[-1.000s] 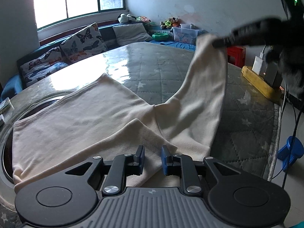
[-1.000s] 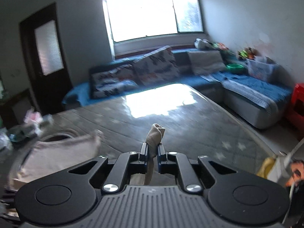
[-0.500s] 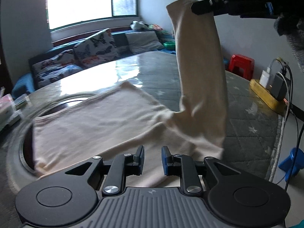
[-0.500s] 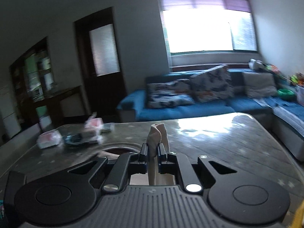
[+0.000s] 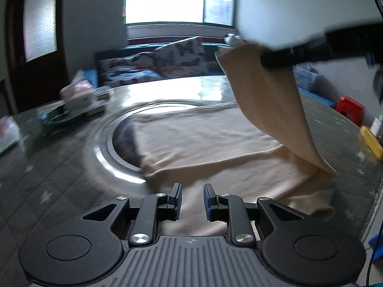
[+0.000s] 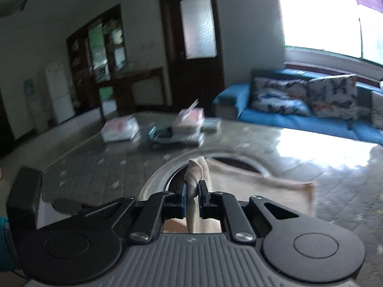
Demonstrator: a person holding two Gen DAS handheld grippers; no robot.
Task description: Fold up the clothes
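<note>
A beige garment (image 5: 203, 141) lies spread on the round table, partly over its centre ring. My right gripper (image 6: 192, 191) is shut on a bunched end of the garment (image 6: 195, 177); in the left wrist view it shows as a blurred black bar (image 5: 299, 52) holding a long beige flap (image 5: 270, 100) up above the garment's right side. My left gripper (image 5: 192, 199) is open and empty, low over the near edge of the garment.
The table has a steel ring (image 5: 112, 148) around a dark centre. Tissue boxes and a tray (image 6: 177, 129) sit at its far side. A blue sofa with cushions (image 6: 299, 105) stands under the window. A red stool (image 5: 349, 108) and a yellow power strip (image 5: 372, 141) are at the right.
My right gripper has carried the lifted flap leftward over the garment and lower, turning toward the door side. My left gripper has swung left along the near edge, still open.
</note>
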